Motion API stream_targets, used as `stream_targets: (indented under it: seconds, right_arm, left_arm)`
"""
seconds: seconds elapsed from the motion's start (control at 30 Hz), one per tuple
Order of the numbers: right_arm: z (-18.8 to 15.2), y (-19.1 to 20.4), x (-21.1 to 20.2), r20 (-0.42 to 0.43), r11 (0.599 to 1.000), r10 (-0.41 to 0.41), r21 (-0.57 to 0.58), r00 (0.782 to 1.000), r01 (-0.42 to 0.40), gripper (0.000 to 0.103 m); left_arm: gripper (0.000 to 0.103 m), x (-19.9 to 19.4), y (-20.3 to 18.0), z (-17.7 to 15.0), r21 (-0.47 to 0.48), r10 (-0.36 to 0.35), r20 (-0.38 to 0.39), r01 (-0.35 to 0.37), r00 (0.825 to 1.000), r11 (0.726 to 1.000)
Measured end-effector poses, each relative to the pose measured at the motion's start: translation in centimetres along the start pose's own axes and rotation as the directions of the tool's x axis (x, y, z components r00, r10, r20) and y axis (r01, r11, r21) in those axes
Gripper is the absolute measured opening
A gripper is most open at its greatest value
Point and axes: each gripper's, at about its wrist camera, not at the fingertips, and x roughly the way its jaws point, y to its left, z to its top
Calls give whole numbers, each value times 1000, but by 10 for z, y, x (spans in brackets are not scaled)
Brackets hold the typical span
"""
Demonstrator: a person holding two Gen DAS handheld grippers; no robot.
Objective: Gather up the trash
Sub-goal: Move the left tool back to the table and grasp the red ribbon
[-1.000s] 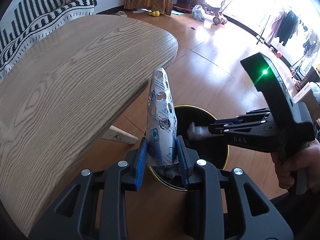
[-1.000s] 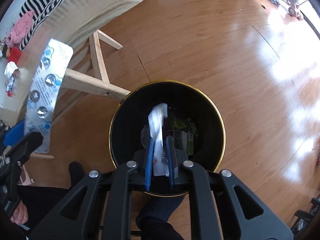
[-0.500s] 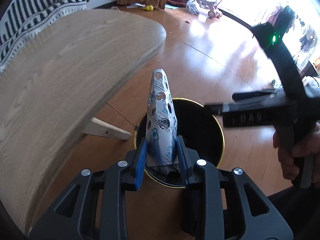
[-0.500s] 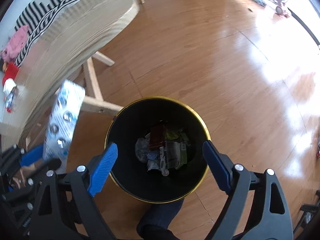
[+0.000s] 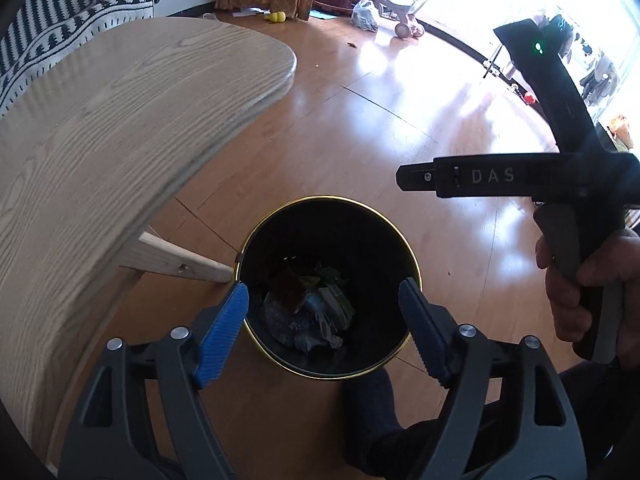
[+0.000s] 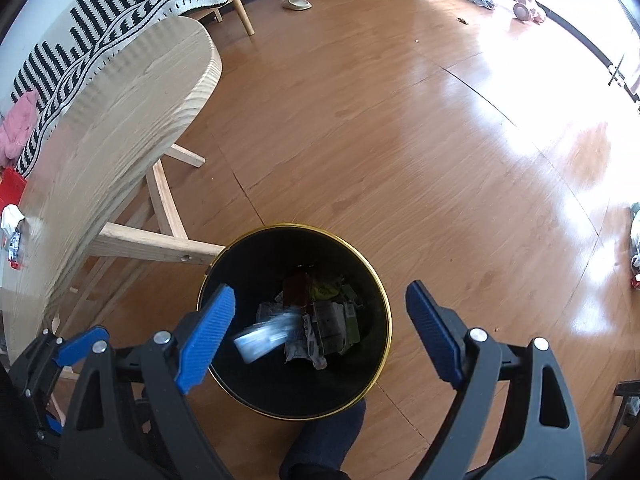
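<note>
A black trash bin with a gold rim [image 5: 256, 236] [image 6: 384, 296] stands on the wooden floor beside the table, holding several crumpled wrappers [image 5: 316, 312] [image 6: 328, 324]. A silver-blue blister pack [image 6: 262, 338] shows blurred inside the bin, falling. My left gripper [image 5: 324, 320] is open and empty right above the bin. My right gripper [image 6: 320, 320] is open and empty above the bin; its body [image 5: 520, 176] shows at the right in the left wrist view.
A light wooden table [image 5: 100, 132] [image 6: 132, 116] with slanted legs [image 6: 160, 244] stands left of the bin. Scraps of trash [image 6: 12, 228] lie on its left end. A striped sofa [image 6: 100, 28] stands behind. My dark-socked foot [image 6: 320, 440] touches the bin's near side.
My right gripper opened and dropped its white wrapper into the bin, then rose. My left gripper moved over the bin, opened and let go of the blister pack, which is falling in.
</note>
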Motion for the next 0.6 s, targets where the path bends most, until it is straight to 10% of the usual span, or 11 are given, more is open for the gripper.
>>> stream_targets:
  seconds: [0.43, 0.6]
  right_arm:
    - [15, 108, -46, 151, 985, 78, -167, 985, -53, 85]
    - [14, 205, -43, 116, 939, 156, -325, 981, -110, 85]
  left_arm:
    - [94, -98, 101, -2, -218, 156, 159, -120, 975, 969]
    - [94, -148, 197, -26, -408, 338, 160, -250, 927, 878]
